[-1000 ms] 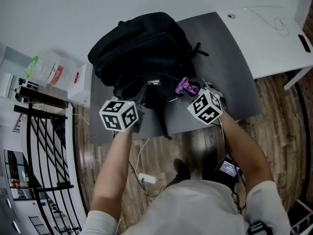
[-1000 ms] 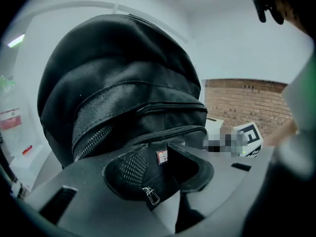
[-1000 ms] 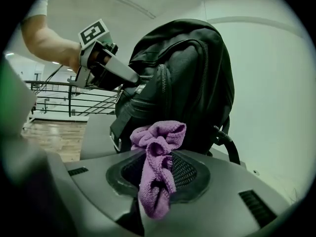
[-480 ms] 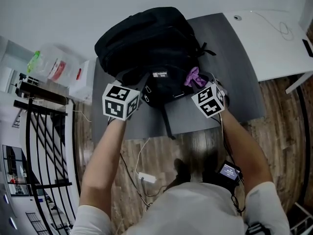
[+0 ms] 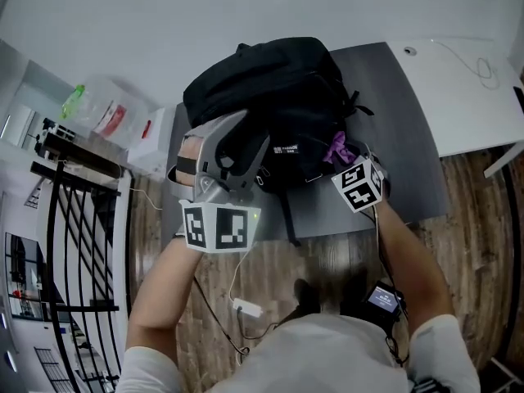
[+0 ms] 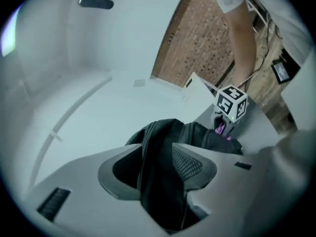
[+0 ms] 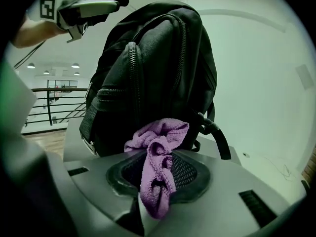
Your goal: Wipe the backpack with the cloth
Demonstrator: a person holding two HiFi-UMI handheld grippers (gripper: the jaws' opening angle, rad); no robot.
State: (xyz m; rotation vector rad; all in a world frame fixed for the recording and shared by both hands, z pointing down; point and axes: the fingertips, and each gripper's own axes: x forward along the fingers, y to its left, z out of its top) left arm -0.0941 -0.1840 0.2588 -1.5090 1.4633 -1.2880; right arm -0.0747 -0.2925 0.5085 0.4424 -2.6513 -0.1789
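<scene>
A black backpack stands upright on the dark grey table. At its lower right side, my right gripper is shut on a bunched purple cloth, and the cloth rests against the bag. My left gripper hangs raised and rolled over the bag's left side, also seen high beside the bag's top. Its jaws have just been opening and stand wide. Black backpack fabric shows in the gap between them; I cannot see the pads pressing on it.
A white desk adjoins the table on the right. A clear plastic bin and black railing stand at the left. Cables and a small white adapter lie on the wood floor by the person's feet.
The left gripper has lifted away from the backpack's front left, come up toward the camera and rolled over. The right gripper has stayed with the cloth against the bag.
</scene>
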